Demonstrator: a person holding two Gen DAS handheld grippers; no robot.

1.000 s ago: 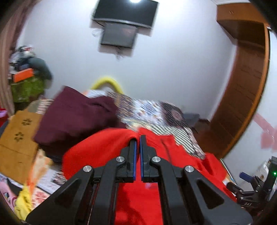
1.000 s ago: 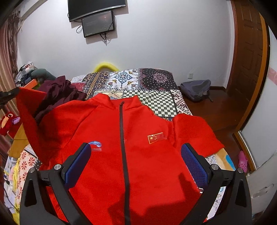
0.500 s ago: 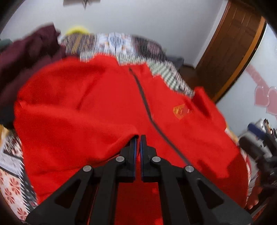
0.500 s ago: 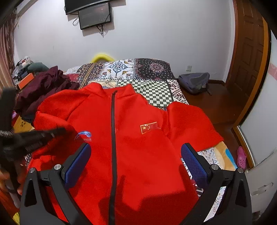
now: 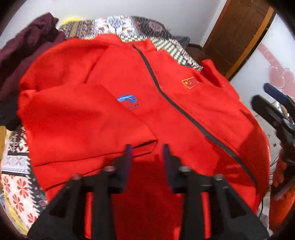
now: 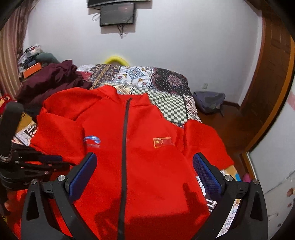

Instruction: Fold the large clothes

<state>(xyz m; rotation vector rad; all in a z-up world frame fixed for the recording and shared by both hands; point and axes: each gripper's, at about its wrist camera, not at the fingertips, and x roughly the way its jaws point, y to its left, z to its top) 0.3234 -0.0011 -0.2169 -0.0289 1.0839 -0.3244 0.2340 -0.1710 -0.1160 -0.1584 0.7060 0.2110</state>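
Observation:
A red zip-up jacket point(image 5: 184, 103) lies front up on the bed, its collar toward the far wall. Its left sleeve point(image 5: 83, 125) is folded in across the chest, with the cuff just ahead of my left gripper point(image 5: 146, 153). The left jaws are opening, and the pads press on nothing. In the right wrist view the jacket point(image 6: 147, 166) fills the middle and the left gripper point(image 6: 46, 162) shows at the left edge. My right gripper point(image 6: 144, 169) hovers wide open over the jacket's lower front with nothing between its fingers.
A maroon garment point(image 6: 49, 81) is heaped at the bed's far left. The patterned bedcover point(image 6: 166, 83) shows beyond the collar. A grey backpack point(image 6: 210, 101) lies on the floor by the wooden door point(image 6: 272, 73). A screen point(image 6: 117, 15) hangs on the wall.
My left gripper came down and carried the sleeve in over the jacket's front, then its jaws parted and let the cuff go. The right gripper stayed open and barely shifted.

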